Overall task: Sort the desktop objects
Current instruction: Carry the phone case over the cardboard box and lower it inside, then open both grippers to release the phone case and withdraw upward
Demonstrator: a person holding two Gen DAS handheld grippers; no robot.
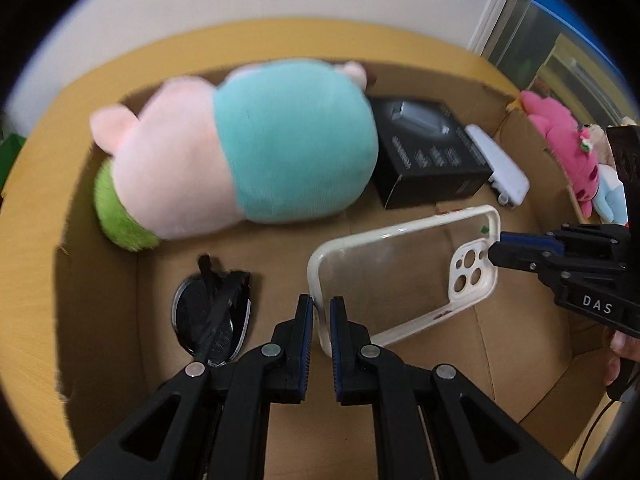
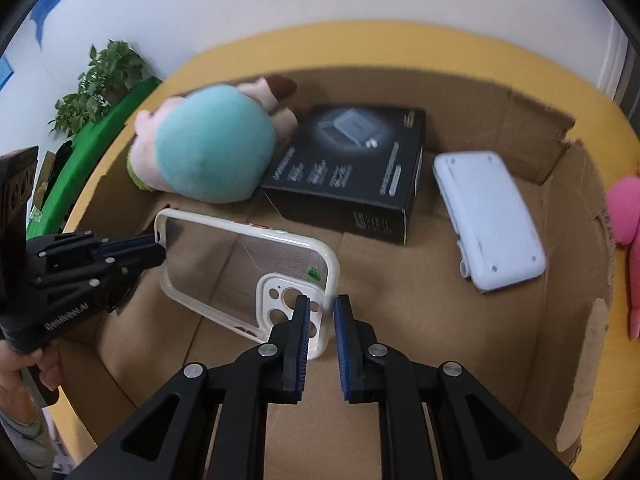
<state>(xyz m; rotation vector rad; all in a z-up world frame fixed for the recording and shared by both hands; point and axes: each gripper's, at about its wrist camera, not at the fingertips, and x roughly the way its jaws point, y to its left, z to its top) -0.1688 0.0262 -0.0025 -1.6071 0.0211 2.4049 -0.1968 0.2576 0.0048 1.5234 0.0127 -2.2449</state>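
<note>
Both tongs on the phone case [image 1: 404,276], held up over the box [image 1: 516,344] floor. Left tongs [image 1: 321,312] nearly closed, pinching the case's plain end; right tongs [image 2: 322,320] nearly closed on the rim at the camera-cutout end. In the box: plush [image 1: 240,152] at the far left wall, black carton [image 2: 352,168] beside it, white device [image 2: 488,220] toward the right wall, sunglasses [image 1: 212,316] near the left wall. Box sits on the yellow counter [image 2: 400,44].
</note>
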